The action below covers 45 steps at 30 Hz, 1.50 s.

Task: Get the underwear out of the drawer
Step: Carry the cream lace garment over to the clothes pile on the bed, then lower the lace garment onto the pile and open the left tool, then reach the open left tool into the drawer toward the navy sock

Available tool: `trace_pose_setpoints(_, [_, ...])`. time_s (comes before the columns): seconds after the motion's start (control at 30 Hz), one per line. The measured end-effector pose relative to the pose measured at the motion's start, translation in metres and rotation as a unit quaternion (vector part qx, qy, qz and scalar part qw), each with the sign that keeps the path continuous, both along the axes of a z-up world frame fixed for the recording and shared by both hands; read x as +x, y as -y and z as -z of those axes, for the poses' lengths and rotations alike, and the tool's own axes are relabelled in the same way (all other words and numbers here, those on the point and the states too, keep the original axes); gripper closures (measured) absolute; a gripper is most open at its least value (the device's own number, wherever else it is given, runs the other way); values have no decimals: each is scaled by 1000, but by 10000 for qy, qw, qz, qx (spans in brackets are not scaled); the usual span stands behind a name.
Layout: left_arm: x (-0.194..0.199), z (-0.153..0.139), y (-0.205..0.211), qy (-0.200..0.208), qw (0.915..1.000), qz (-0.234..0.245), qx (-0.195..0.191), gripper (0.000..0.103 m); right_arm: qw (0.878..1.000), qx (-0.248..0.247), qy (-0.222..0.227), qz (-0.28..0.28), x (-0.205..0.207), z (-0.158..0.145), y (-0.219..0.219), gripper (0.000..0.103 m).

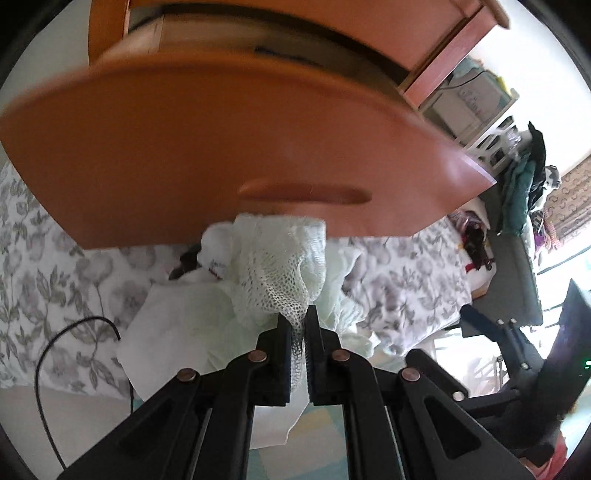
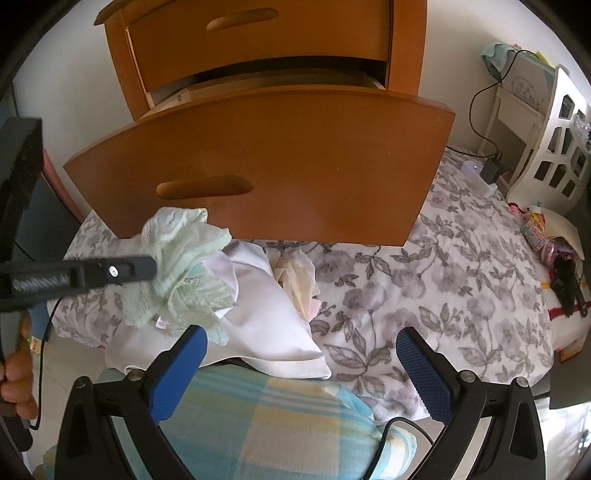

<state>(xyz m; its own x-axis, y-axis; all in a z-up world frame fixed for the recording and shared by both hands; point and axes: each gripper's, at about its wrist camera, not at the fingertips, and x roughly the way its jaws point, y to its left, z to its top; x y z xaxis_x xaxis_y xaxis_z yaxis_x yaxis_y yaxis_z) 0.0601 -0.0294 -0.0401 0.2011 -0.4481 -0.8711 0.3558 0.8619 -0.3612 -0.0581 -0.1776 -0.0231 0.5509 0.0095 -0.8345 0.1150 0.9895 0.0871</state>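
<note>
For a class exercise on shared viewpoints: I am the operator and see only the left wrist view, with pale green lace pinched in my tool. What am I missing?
Observer: The right tool is open and holds nothing.
Operator: What lies under my lace underwear?
Observer: A white pillow, with a cream garment beside it.
Operator: Is any drawer above shut?
Observer: Yes, the upper drawer is closed; only the lower drawer is pulled out.

Left fingers (image 1: 299,328) clamped, right fingers (image 2: 181,369) apart
</note>
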Motion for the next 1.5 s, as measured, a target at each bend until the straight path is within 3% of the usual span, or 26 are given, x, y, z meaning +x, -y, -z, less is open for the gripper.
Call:
trace_pose_setpoints(0.3, [3, 22, -2, -297, 9995, -75, 115, 96, 10000, -19, -32, -10, 1, 2, 0, 0])
trace_pose_setpoints(0.43, [5, 31, -5, -481, 9986, -172, 148, 84, 10000, -32, -27, -13, 1, 2, 0, 0])
trace_pose_setpoints(0.57, [5, 33, -7, -558, 9982, -207, 82, 79, 10000, -36, -30, -6, 1, 2, -1, 0])
trace_pose_setpoints(0.7, [3, 32, -5, -615, 9980, -168, 29, 63, 10000, -40, -13, -7, 0, 1, -1, 0])
trace_pose_setpoints(0.83, [1, 26, -3, -620, 9980, -75, -15, 45, 10000, -33, -8, 19, -1, 0, 0, 0])
trace_pose_setpoints(0.93, [0, 19, -4, -550, 9985, -61, 40, 37, 10000, -36, 1, 10, -1, 0, 0, 0])
trace_pose_setpoints(1.23, [4, -4, -19, -368, 9988, -332, -38, 30, 10000, -35, 6, 7, -2, 0, -1, 0])
trace_pose_setpoints(1.5, [1, -38, -23, -39, 9992, -251, -295, 25, 10000, -30, 11, 14, -2, -1, -1, 0])
